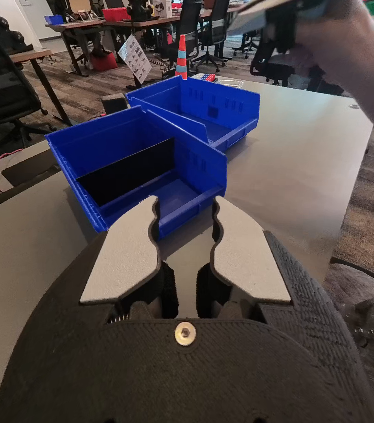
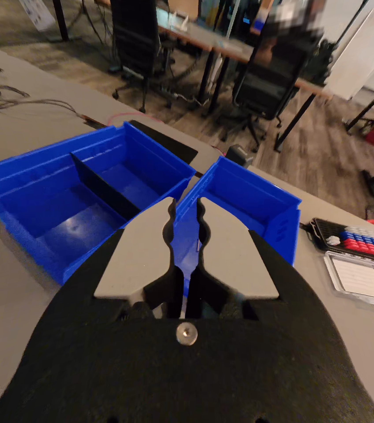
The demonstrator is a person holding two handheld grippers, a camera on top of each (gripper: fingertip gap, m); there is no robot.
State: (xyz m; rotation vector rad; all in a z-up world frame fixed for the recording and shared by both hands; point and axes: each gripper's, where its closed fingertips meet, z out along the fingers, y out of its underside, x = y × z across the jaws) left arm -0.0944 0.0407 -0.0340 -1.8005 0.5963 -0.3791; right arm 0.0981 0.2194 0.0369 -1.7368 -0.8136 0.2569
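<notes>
In the left wrist view, the left gripper (image 1: 185, 203) hovers low over the grey counter (image 1: 295, 160) with its jaws wide apart and nothing between them. Just beyond its tips sits the near blue bin (image 1: 85, 146), split by a black divider (image 1: 126, 171); both halves look empty. A second blue bin (image 1: 234, 100) stands behind it, the two close together or touching. A person's hand (image 1: 346, 52) is raised at the upper right, blurred. Well beyond the counter are an orange-and-blue cone (image 1: 181, 57), a tilted printed sheet (image 1: 135, 59) on a stand, desks and office chairs.

In the right wrist view, the right gripper (image 2: 185, 201) hangs above the gap between the two bins, its jaws narrow but not closed, holding nothing. The divided bin (image 2: 21, 178) lies to the left, the undivided bin (image 2: 279, 229) to the right. Farther right on the counter (image 2: 9, 309) an open case with red, blue and white keycaps (image 2: 364, 242) lies, its clear lid (image 2: 364, 281) nearer. Cables (image 2: 32, 103) trail across the far left.
</notes>
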